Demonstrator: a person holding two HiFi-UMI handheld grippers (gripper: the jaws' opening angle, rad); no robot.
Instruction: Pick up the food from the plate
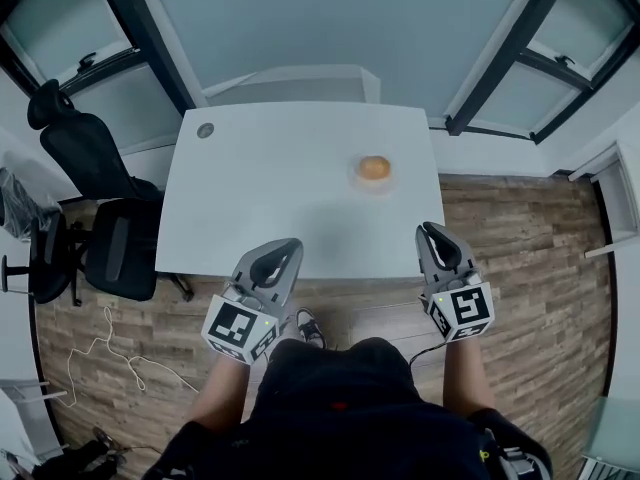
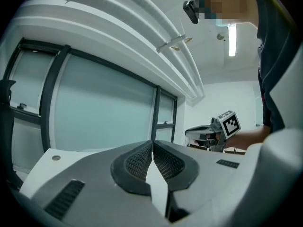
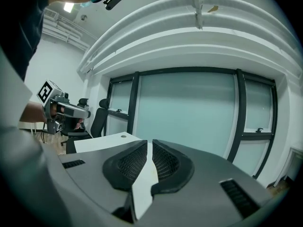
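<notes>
A round brown bun (image 1: pixel 374 167) lies on a small pale plate (image 1: pixel 375 183) on the right half of the white table (image 1: pixel 280 198). Both grippers hang side by side at the table's near edge, well short of the plate. My left gripper (image 1: pixel 290 246) is shut with nothing in it, its pads meeting in the left gripper view (image 2: pixel 152 148). My right gripper (image 1: pixel 429 231) is also shut and empty, below and to the right of the bun. In the right gripper view its jaws (image 3: pixel 149 148) are closed, and neither gripper view shows the bun.
A small round cap (image 1: pixel 205 130) sits in the table's far left corner. Black office chairs (image 1: pixel 105 238) stand left of the table, with a white cable (image 1: pixel 110 353) on the wood floor. Windows with dark frames run behind the table. A white cabinet (image 1: pixel 620 203) stands at the right.
</notes>
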